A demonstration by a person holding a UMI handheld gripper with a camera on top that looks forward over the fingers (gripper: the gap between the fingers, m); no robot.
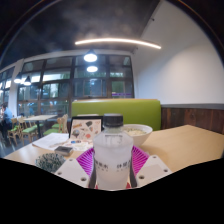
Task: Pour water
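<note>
**Bottle sitting between the claw's fingers**

The gripper [112, 165] is pinching a clear water bottle [112, 155] with a white cap, both pink pads [88, 158] pressing against its sides. The bottle is standing upright over a pale wooden table [185, 145]. Beyond the bottle, a bowl [136, 130] is resting near a green bench back [125, 110]; beside the bottle, open books [55, 143] are lying on the table.
</note>
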